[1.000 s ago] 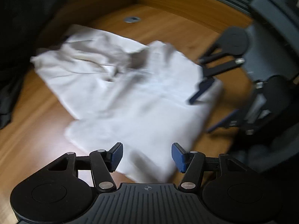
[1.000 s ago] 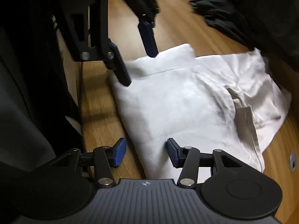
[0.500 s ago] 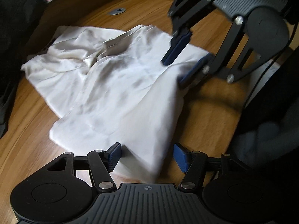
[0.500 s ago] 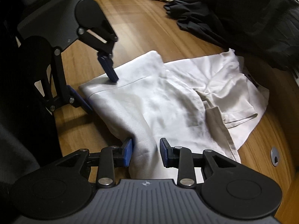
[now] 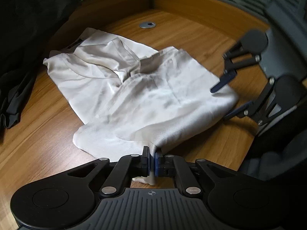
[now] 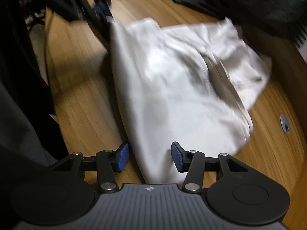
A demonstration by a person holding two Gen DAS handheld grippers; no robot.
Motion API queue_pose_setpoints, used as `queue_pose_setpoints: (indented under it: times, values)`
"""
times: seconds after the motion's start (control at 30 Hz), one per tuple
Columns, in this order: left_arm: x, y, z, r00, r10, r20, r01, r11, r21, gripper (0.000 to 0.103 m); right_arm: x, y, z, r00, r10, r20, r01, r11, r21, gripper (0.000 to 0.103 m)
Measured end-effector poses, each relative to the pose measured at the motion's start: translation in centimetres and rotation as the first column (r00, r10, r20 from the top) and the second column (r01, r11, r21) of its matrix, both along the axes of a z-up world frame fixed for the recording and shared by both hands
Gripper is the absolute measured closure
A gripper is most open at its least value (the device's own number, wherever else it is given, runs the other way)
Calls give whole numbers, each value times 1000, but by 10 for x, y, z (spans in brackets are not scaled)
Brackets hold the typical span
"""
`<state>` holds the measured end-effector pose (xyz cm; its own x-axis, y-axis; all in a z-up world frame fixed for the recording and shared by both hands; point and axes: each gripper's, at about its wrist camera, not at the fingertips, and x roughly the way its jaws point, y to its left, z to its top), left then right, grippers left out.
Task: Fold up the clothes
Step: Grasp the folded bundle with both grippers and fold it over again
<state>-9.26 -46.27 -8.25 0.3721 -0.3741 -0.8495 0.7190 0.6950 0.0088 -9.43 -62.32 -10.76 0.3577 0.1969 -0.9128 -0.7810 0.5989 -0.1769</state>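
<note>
A white garment (image 5: pixel 138 88) lies partly folded and creased on the wooden desk (image 5: pixel 191 36). My left gripper (image 5: pixel 151 162) is shut on its near edge and lifts that edge slightly. My right gripper (image 6: pixel 149 157) is open, its blue fingers on either side of another edge of the white garment (image 6: pixel 172 80). It also shows at the right of the left wrist view (image 5: pixel 226 95), jaws apart around the cloth's corner. The left gripper (image 6: pixel 103 13) shows blurred at the top left of the right wrist view.
Dark clothes (image 5: pixel 23 38) are piled at the left of the desk and show at the top of the right wrist view (image 6: pixel 239 2). A round metal cable grommet (image 5: pixel 147 25) sits beyond the garment. A raised wooden rim (image 5: pixel 201 5) bounds the desk's far side.
My left gripper has closed on the garment's near edge. My right gripper, nearly closed on the cloth half a second ago, now stands open and has shifted along the edge.
</note>
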Motion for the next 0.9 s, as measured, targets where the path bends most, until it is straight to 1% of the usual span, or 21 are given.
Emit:
queue_pose_setpoints:
  times: [0.07, 0.13, 0.2, 0.33, 0.4, 0.5, 0.57, 0.7, 0.9]
  values:
    - [3, 4, 4, 1000, 19, -11, -19, 1000, -16, 96, -3, -7, 0, 1000, -14, 20, 14, 1000, -18, 61]
    - [4, 7, 9, 999, 29, -16, -29, 999, -26, 96, -7, -13, 1, 999, -21, 37, 22, 999, -30, 89]
    - [3, 9, 13, 999, 26, -26, -27, 999, -34, 96, -8, -18, 9, 998, -36, 45, 36, 999, -13, 96]
    - [-6, 12, 21, 999, -7, -48, 5, 999, -40, 97, -10, -25, 31, 998, -61, 32, 61, 998, 20, 97]
    - [-12, 16, 25, 997, -40, -68, 37, 998, -50, 97, -8, -28, 43, 997, -70, 13, 69, 997, 36, 97]
    - [-18, 24, 32, 990, -80, -119, 72, 995, -72, 97, -9, -23, 57, 998, -54, -18, 54, 998, 24, 97]
    - [-19, 29, 37, 987, -82, -140, 71, 994, -82, 97, 1, -23, 62, 998, -61, 0, 61, 998, 17, 97]
    - [-7, 29, 42, 993, -52, -108, 45, 997, -66, 96, 23, -23, 74, 996, -75, 38, 75, 997, 4, 97]
    - [43, 22, 51, 999, 30, -30, -32, 998, -54, 96, 55, -23, 92, 991, -94, 95, 96, 995, -15, 97]
